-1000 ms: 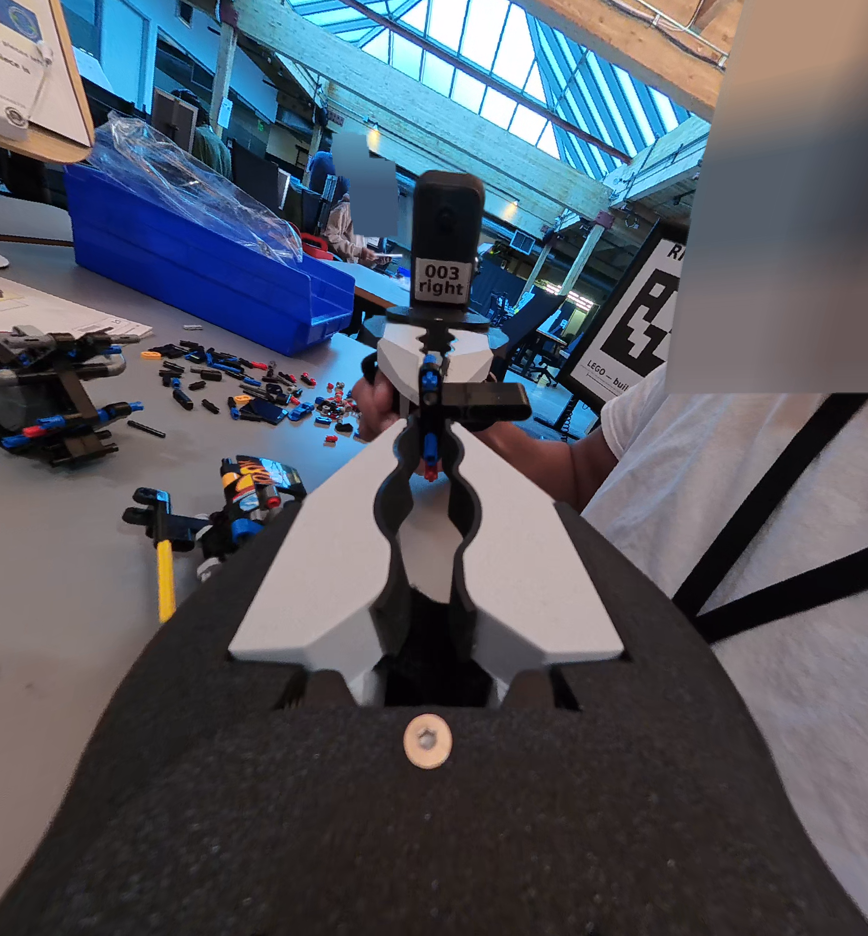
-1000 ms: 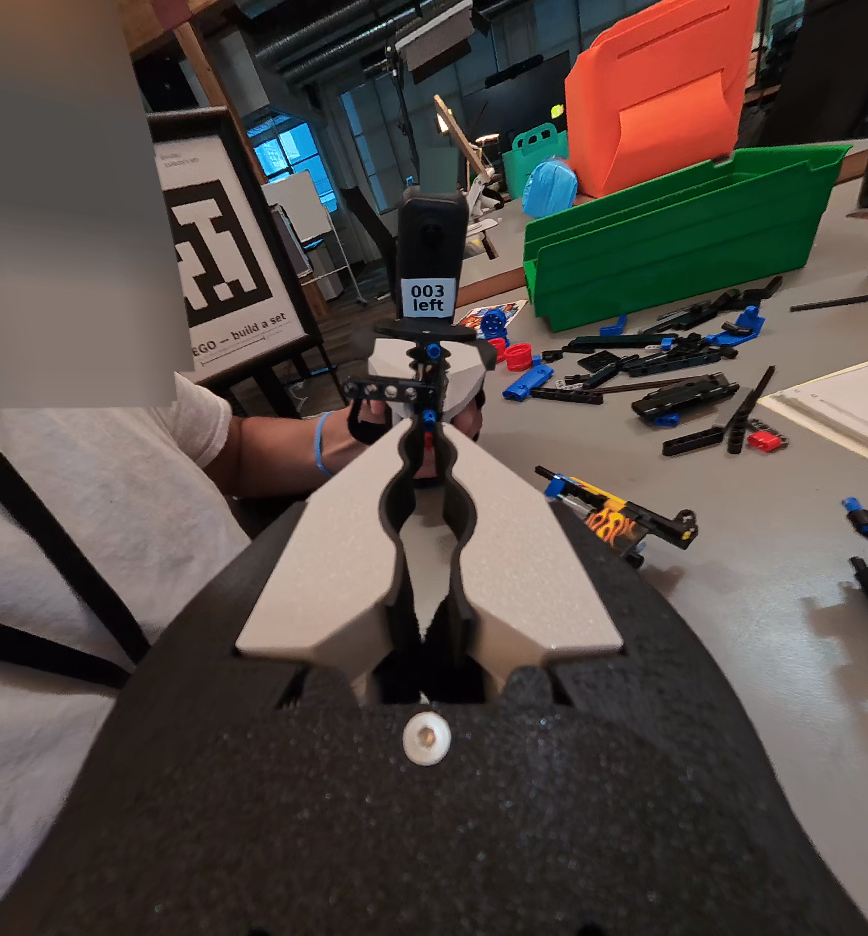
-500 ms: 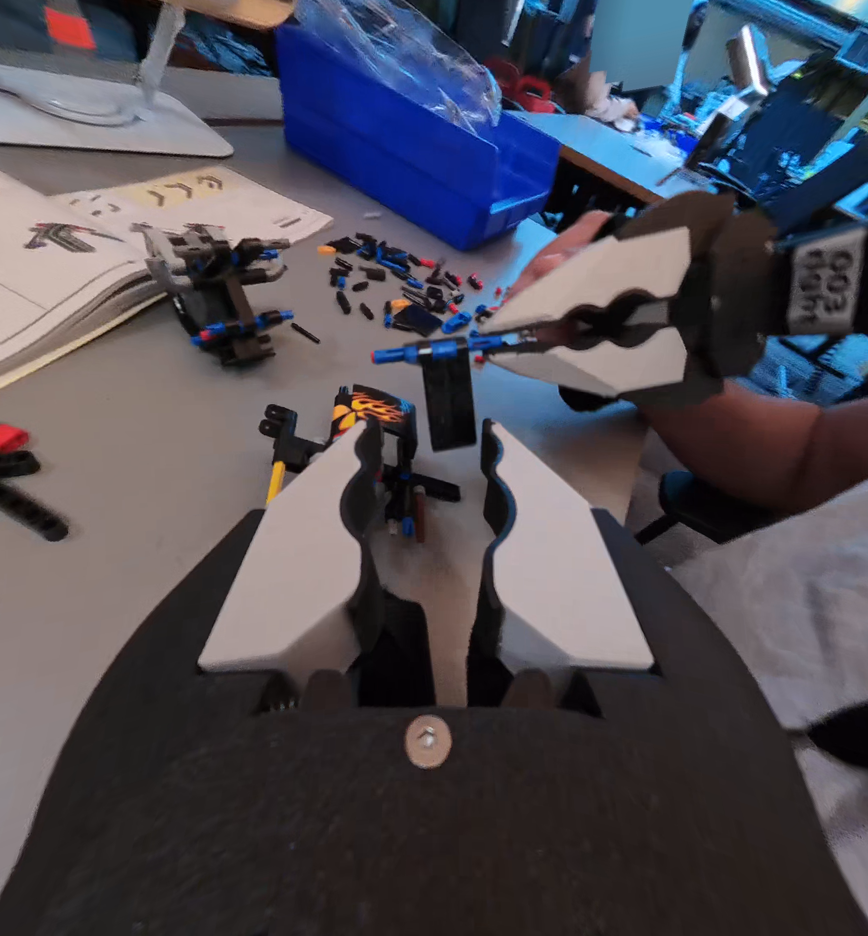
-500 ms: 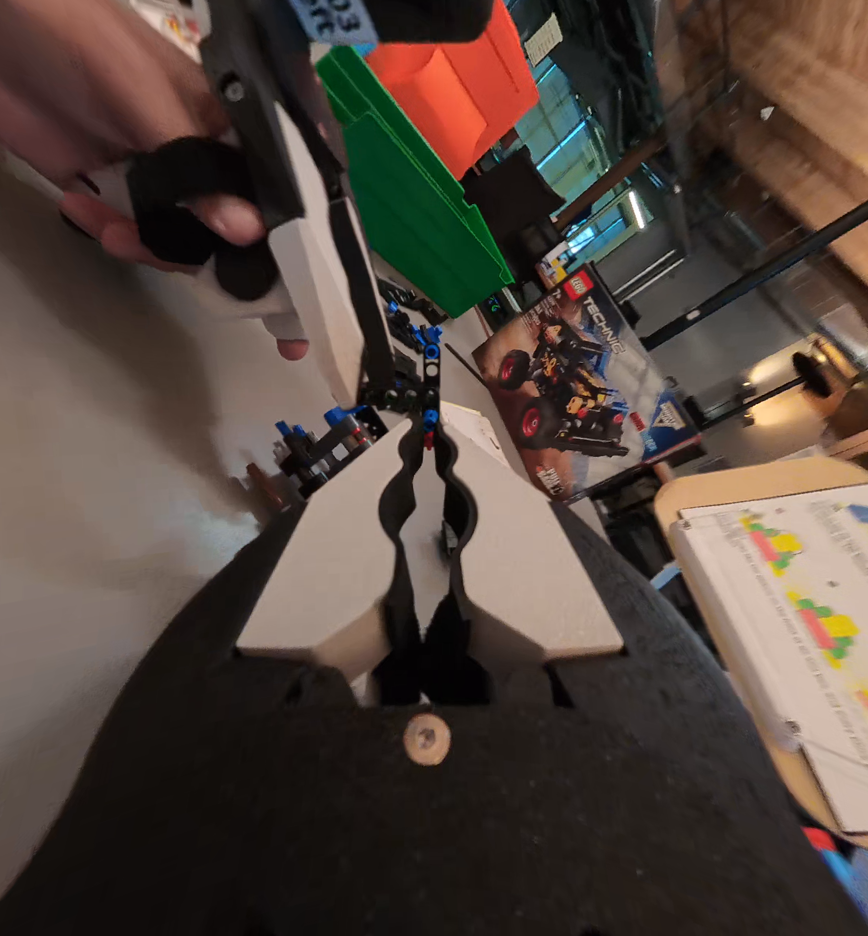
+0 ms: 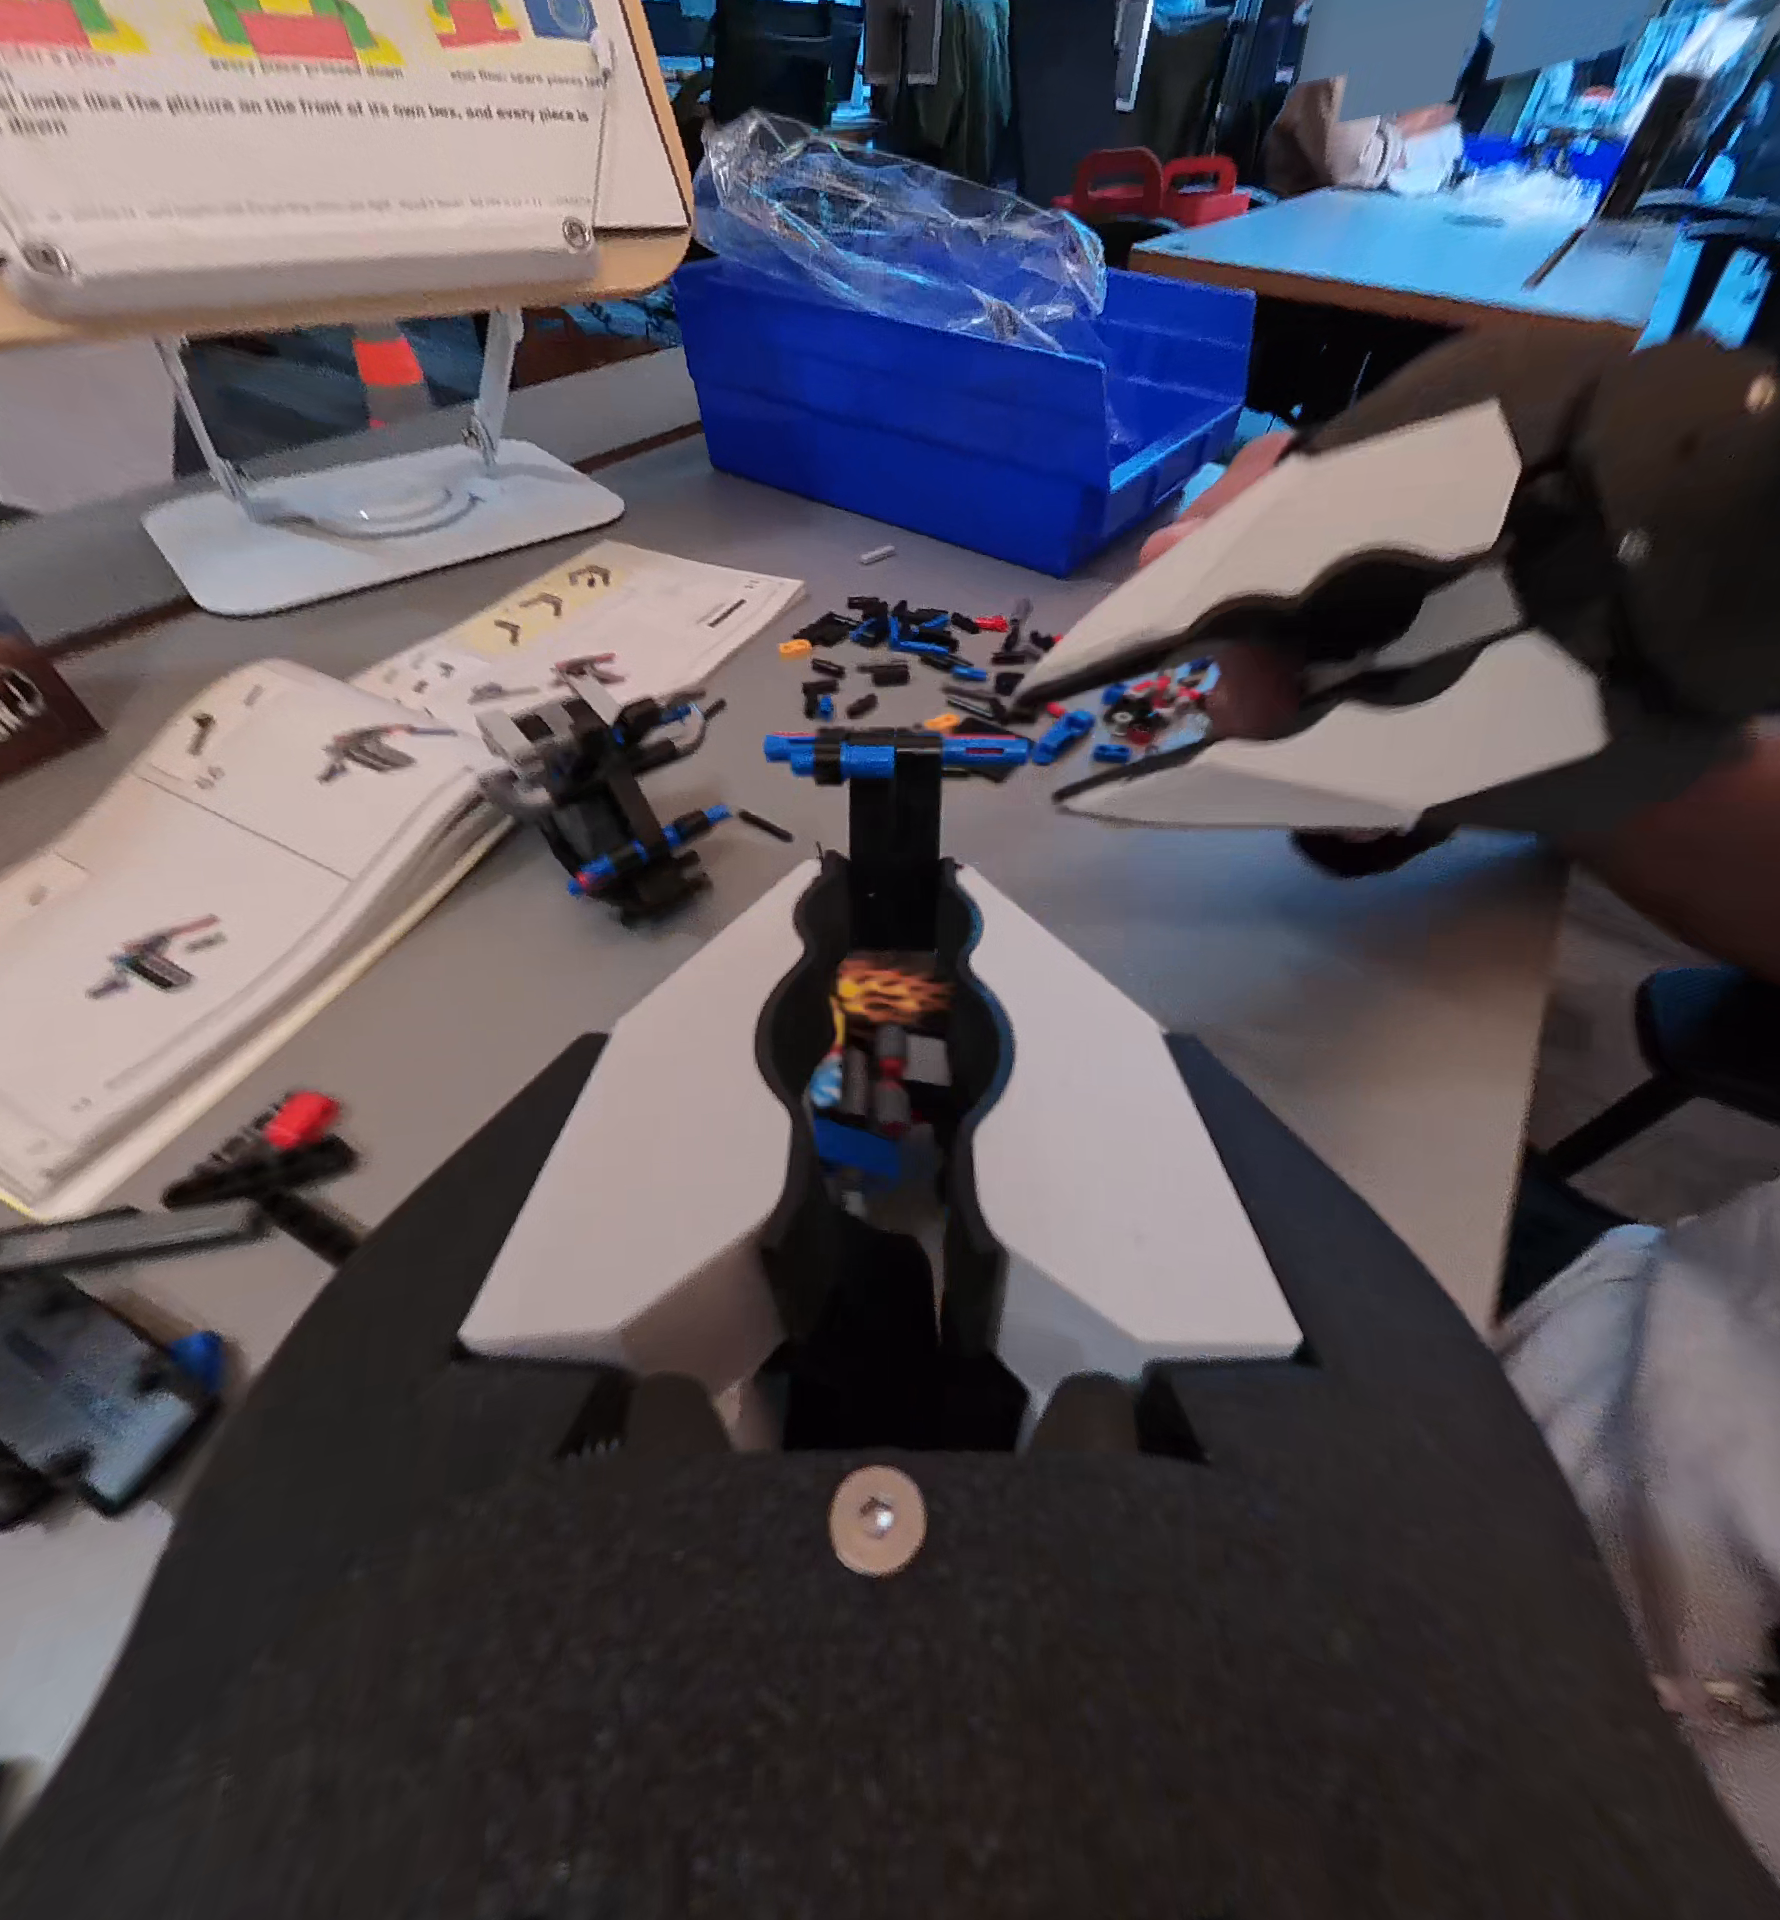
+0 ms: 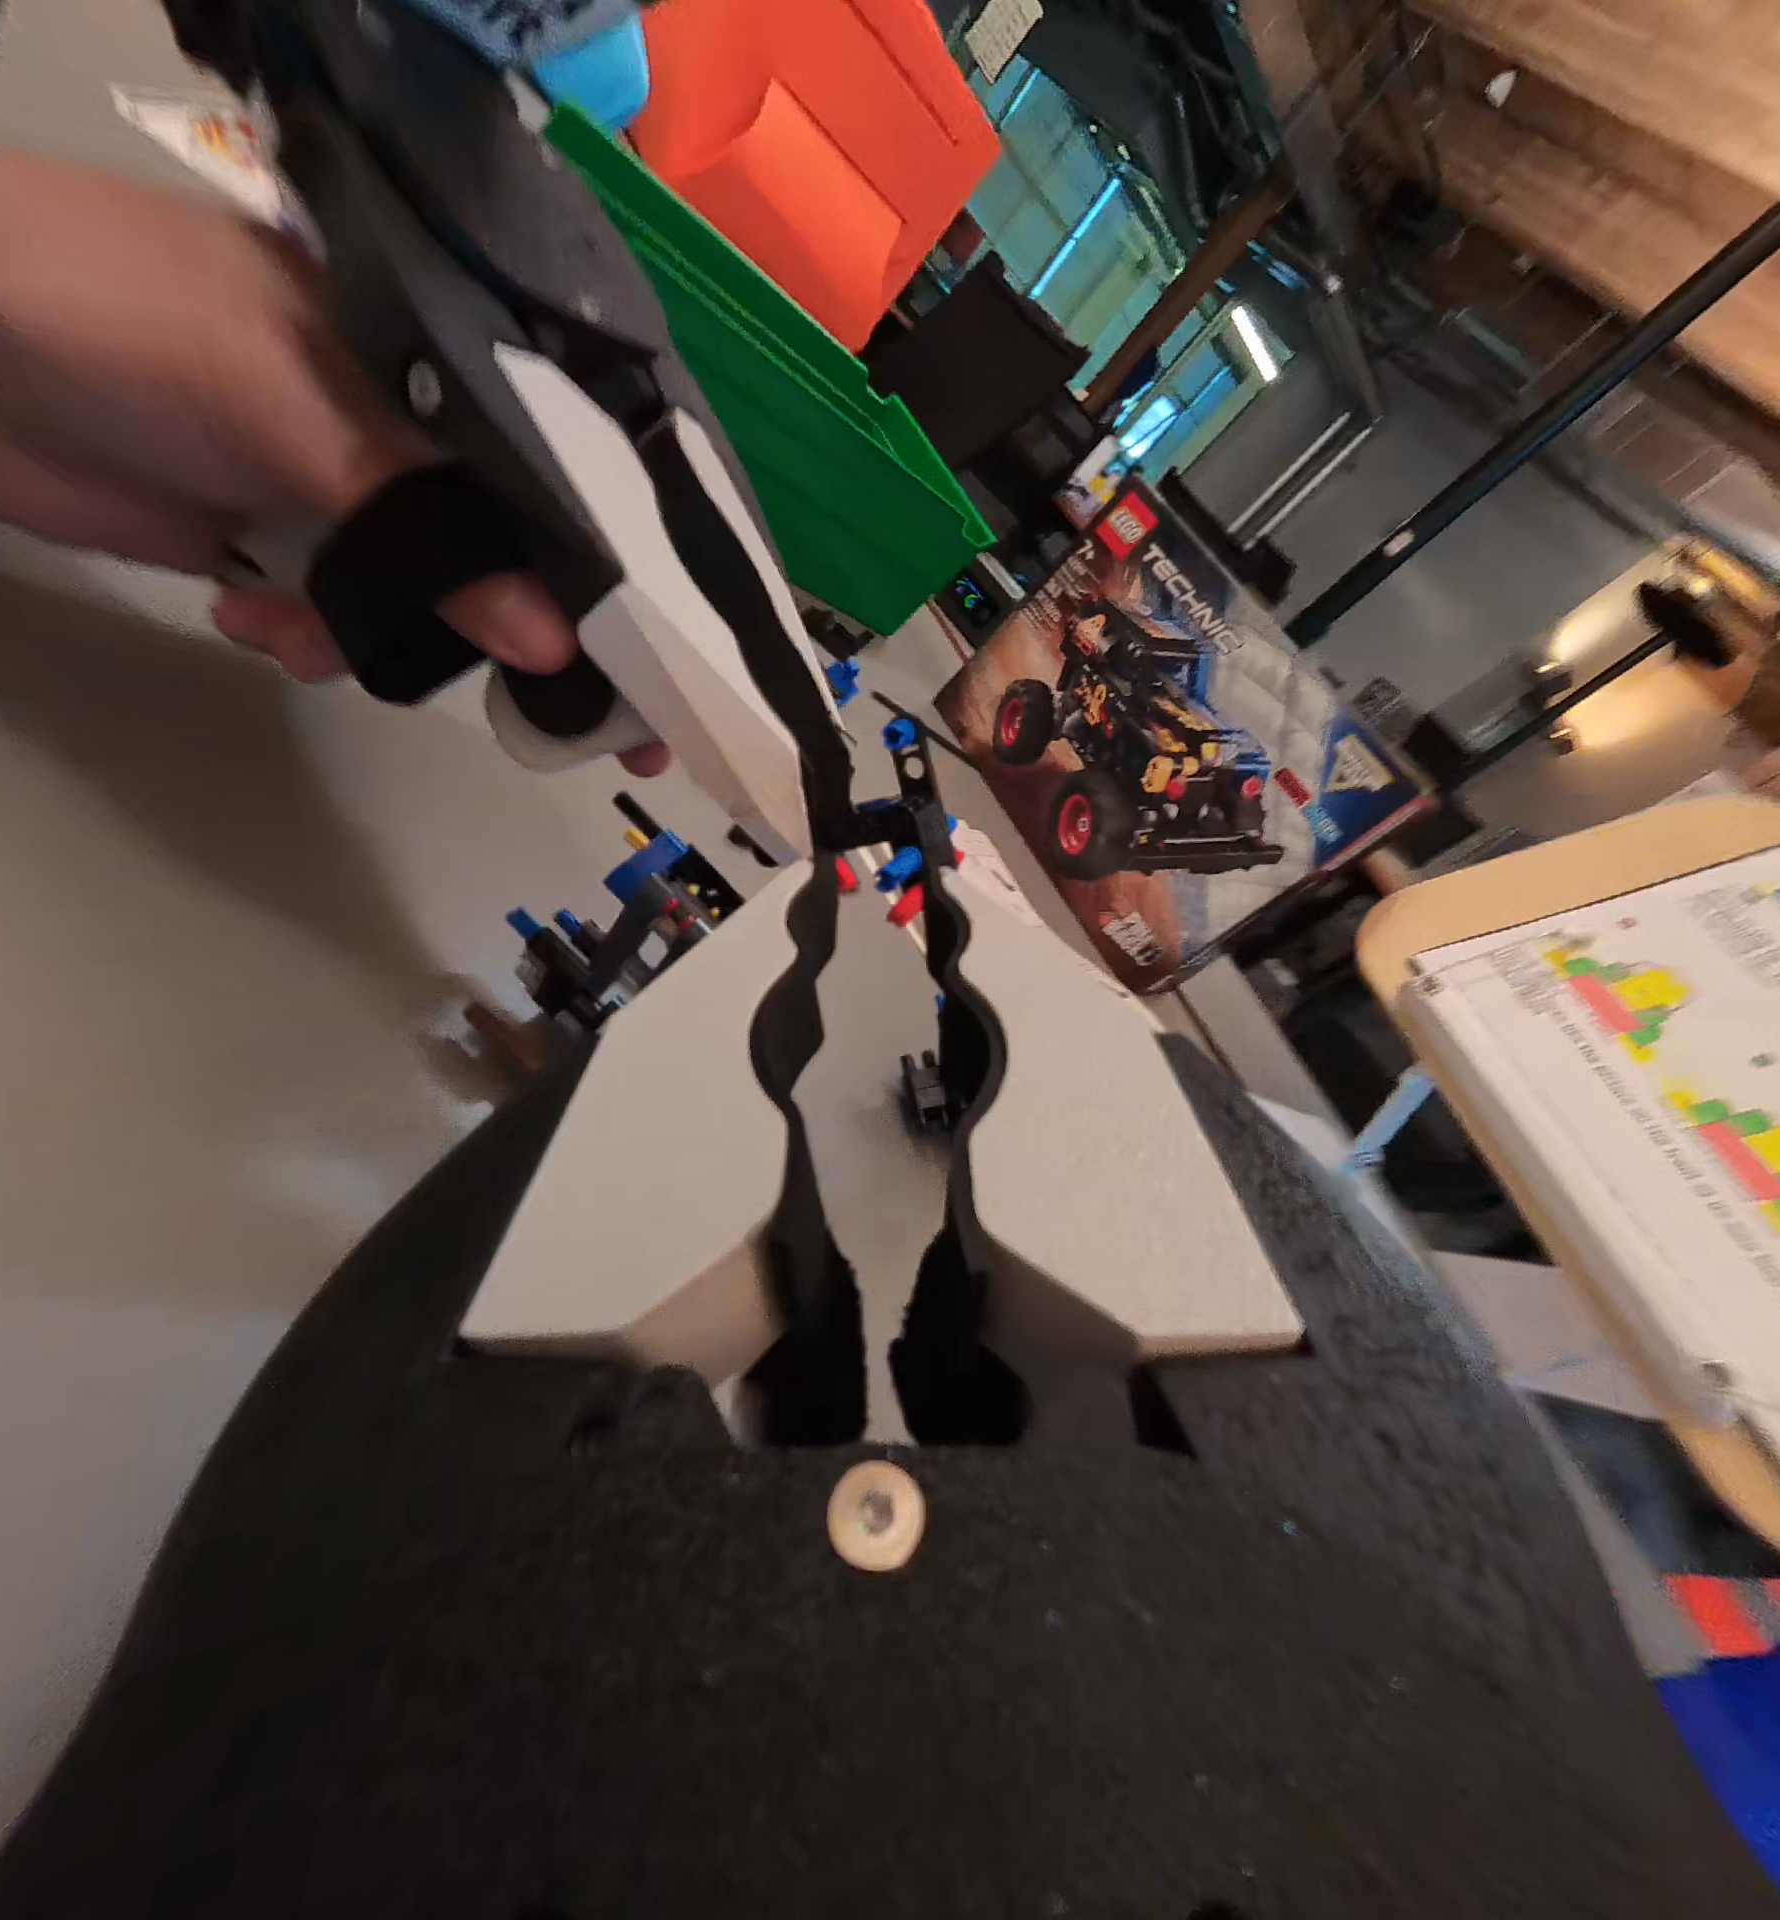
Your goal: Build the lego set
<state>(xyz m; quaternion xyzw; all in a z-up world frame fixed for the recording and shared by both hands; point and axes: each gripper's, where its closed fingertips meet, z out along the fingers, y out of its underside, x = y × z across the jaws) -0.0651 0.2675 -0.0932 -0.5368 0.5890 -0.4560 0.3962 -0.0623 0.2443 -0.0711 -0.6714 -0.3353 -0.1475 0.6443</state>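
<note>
My left gripper is shut on a black beam piece that stands upright between its fingers. A blue cross axle with pins sits on top of the beam. My right gripper is open just right of that axle, its jaws apart and empty. In the right wrist view my right gripper is open, with the same black piece just ahead of its tips, held by the left gripper. A flame-printed sub-assembly lies on the table below my left fingers.
A part-built black and blue chassis stands beside an open instruction booklet. Loose small parts lie before a blue bin. Black parts lie at left. The set box and green bin stand beyond. My left and right fingertips are right by each other.
The piece has passed from right to left: my left gripper, open half a second ago, has shut on the black beam. My right gripper has opened and let it go. Both came down toward the table.
</note>
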